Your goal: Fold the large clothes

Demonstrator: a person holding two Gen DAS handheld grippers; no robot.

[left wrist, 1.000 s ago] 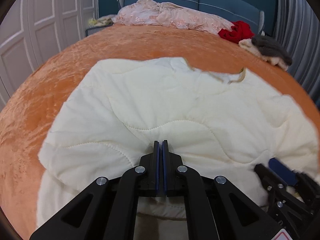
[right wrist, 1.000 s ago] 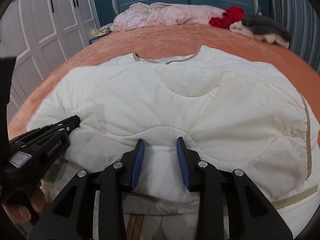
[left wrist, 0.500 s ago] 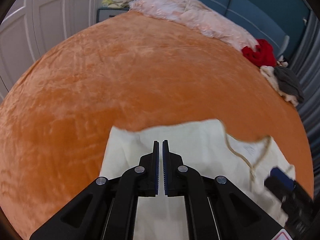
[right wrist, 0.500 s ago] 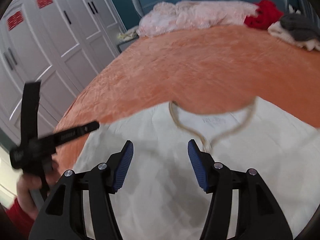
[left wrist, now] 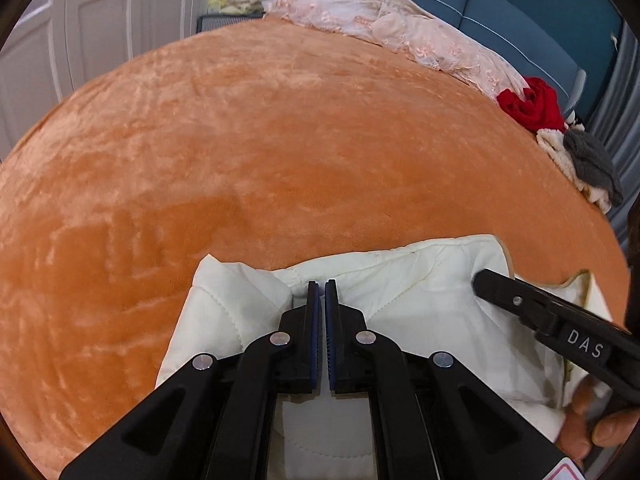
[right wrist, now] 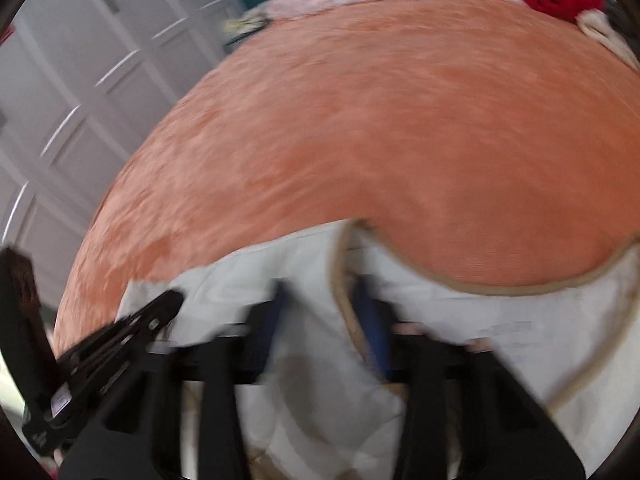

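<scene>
Cream quilted garment [left wrist: 420, 292] lying at near edge of orange bed [left wrist: 280, 160], directly beneath both tongs, its far edge running side to side. Left tongs [left wrist: 321, 286] pressed together, pinching bunched fabric near garment's left corner. Right tongs [right wrist: 320, 292] sitting nearer neckline, jaws just closing with tan trim between them; blurred in own view, looking clamped from left view. Likely carrying a fold. Counting: one garment in work, two tongs, three heaps waiting by headboard.

Left wrist: close, steeply down | right wrist: same (blurred) | shared: cream garment [left wrist: 420, 292], orange bed [left wrist: 280, 152]
</scene>
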